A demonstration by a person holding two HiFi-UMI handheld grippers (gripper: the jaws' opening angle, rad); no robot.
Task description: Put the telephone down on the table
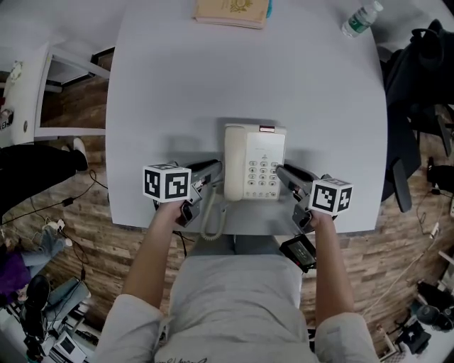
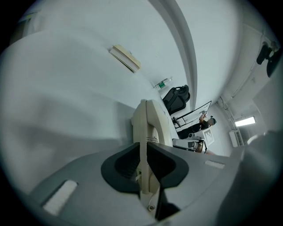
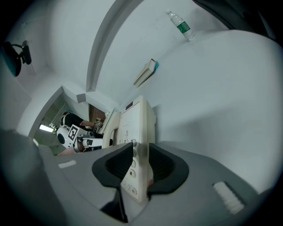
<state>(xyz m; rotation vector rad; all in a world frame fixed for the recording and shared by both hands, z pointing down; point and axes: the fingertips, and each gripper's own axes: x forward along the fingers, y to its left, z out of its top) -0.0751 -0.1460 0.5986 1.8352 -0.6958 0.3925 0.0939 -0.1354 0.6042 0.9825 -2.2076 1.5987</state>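
Telephone (image 1: 255, 162) sits at the table's (image 1: 213, 85) near edge, book (image 1: 232, 11) and bottle (image 1: 360, 19) behind.

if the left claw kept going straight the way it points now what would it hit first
The telephone: its handset edge sits clamped between the left claw's jaws, so nothing lies in between. Beyond it, roughly opposite, is the right claw, though depth is unclear.

One table (image 1: 213, 78). One telephone (image 1: 254, 162) on it, with one coiled cord (image 1: 211, 220) off the telephone's near left corner. One book (image 1: 232, 12), well beyond the telephone. One bottle (image 1: 360, 19), beyond the telephone and to its right. Two grippers: left gripper (image 1: 215, 170) at the telephone's left side, right gripper (image 1: 284, 174) at its right. Two marker cubes (image 1: 167, 182), one per gripper.
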